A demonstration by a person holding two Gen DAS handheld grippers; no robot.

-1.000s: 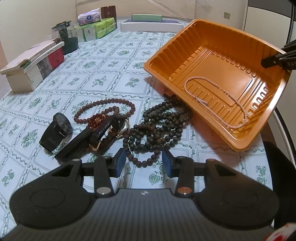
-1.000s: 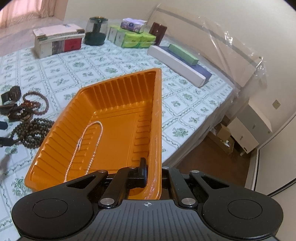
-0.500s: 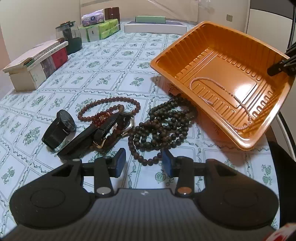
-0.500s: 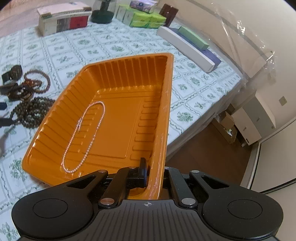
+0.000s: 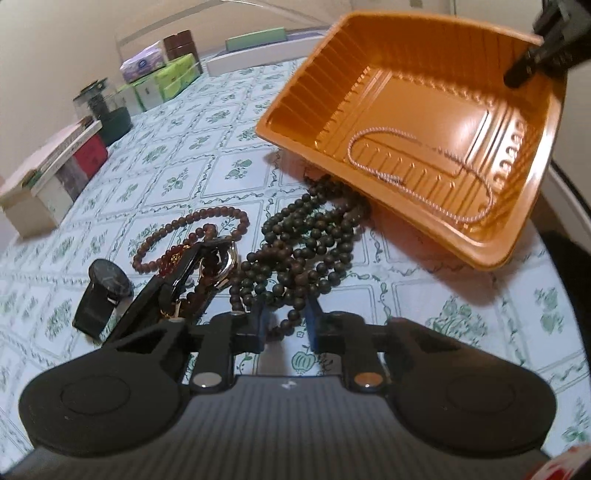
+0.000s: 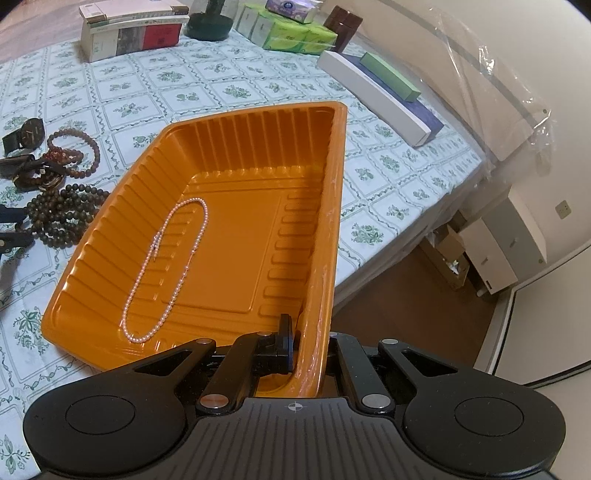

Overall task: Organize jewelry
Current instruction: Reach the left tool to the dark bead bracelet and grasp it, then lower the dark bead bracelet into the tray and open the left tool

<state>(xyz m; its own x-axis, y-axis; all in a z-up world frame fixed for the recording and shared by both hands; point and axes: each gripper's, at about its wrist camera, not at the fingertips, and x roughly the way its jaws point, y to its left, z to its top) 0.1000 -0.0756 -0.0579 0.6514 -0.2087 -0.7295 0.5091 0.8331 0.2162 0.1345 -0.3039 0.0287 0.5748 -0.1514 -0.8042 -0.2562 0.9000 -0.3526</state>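
My right gripper [image 6: 308,347] is shut on the rim of an orange plastic tray [image 6: 236,258] and holds it tilted toward the jewelry pile. A thin pink bead chain [image 6: 166,266] lies inside the tray [image 5: 436,122]. My left gripper [image 5: 286,321] is open, low over the table, its fingertips either side of the near end of a dark green bead necklace [image 5: 306,236]. Left of it lie a brown bead bracelet [image 5: 188,236], a red bead bracelet, a gold-buckled strap and a black watch [image 5: 103,291].
The table has a green floral cloth [image 5: 192,177]. Stacked books [image 6: 129,29], tissue packs [image 6: 288,33], a dark jar and long flat boxes [image 6: 373,88] stand at the far side. The table's edge drops to the floor just right of the tray [image 6: 406,295].
My left gripper has moved down and forward onto the near end of the green necklace. The tray has tilted up more steeply, and the pink chain has slid toward its low side.
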